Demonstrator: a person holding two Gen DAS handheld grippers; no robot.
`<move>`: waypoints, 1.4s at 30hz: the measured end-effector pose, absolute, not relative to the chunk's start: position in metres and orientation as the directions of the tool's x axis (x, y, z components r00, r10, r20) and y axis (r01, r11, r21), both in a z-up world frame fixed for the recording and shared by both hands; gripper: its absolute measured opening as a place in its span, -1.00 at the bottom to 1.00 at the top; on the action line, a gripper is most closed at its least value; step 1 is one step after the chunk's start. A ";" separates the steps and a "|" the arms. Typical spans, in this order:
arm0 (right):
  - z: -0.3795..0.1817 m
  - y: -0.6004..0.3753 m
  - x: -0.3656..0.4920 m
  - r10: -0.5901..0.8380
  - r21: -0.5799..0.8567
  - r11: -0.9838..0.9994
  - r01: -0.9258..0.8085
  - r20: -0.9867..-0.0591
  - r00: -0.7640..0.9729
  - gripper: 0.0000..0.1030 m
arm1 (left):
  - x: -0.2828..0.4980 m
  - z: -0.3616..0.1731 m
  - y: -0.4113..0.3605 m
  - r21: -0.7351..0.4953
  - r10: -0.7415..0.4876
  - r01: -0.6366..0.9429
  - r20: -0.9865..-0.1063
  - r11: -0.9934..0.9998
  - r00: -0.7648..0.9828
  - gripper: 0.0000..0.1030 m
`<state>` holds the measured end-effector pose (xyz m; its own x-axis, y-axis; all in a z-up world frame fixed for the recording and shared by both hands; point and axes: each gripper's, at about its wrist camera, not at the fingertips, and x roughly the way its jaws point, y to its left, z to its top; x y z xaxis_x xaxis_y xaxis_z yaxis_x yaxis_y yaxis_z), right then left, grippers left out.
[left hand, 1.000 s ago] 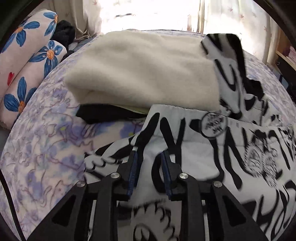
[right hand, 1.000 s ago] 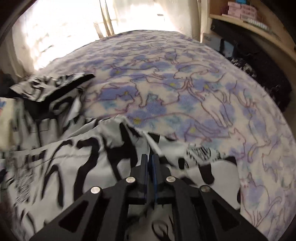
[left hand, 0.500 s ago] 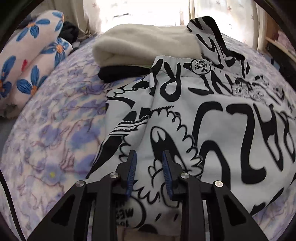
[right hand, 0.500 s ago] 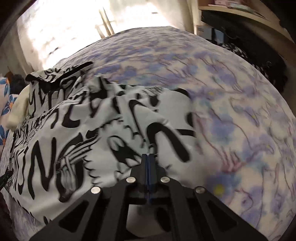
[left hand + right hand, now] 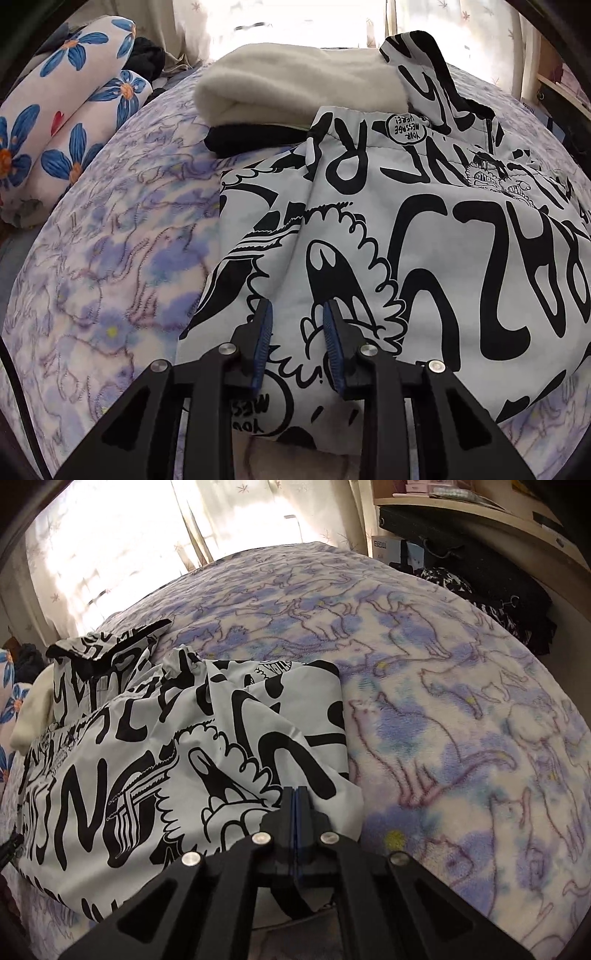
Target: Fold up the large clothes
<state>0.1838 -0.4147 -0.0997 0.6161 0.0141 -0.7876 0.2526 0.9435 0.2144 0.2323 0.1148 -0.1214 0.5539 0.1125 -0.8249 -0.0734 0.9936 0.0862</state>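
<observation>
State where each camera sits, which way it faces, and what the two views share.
Left wrist: on the left gripper, jaws open, facing across the black-and-white jacket to the cream folded blanket and curtained window.
Right wrist: on the right gripper, jaws shut, facing over the jacket's edge and purple bedspread toward shelves.
Shared: jacket, bedspread, blanket, window.

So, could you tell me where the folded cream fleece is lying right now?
In the left wrist view the cream fleece lies at the far end of the bed, stacked on a black garment, with the black-and-white jacket overlapping its right edge.
</observation>
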 end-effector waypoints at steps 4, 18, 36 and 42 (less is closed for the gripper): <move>-0.101 -0.417 0.181 0.018 0.232 0.934 0.272 -0.790 0.613 -1.00 | 0.232 -0.123 0.112 0.100 0.119 -0.064 -0.824 0.993 0.554 -0.48; -0.092 -0.416 0.175 0.009 0.219 0.931 0.292 -0.813 0.582 -1.00 | 0.232 -0.119 0.112 0.076 0.091 -0.049 -0.851 0.996 0.517 -0.42; -0.046 -0.331 0.150 0.136 0.259 0.956 0.135 -0.803 0.581 -0.95 | 0.221 -0.052 0.099 -0.026 -0.044 0.043 -0.869 0.999 0.493 0.07; -0.029 -0.282 0.170 0.178 0.251 0.967 0.040 -0.781 0.598 -0.95 | 0.269 0.002 0.077 -0.104 -0.152 0.119 -0.834 0.987 0.531 0.24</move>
<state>0.1697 -0.2819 -0.0285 0.5983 0.1780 -0.7812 0.0402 0.9671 0.2512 0.2686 0.0766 0.0019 0.5309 -0.1518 -0.8337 0.1194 0.9874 -0.1038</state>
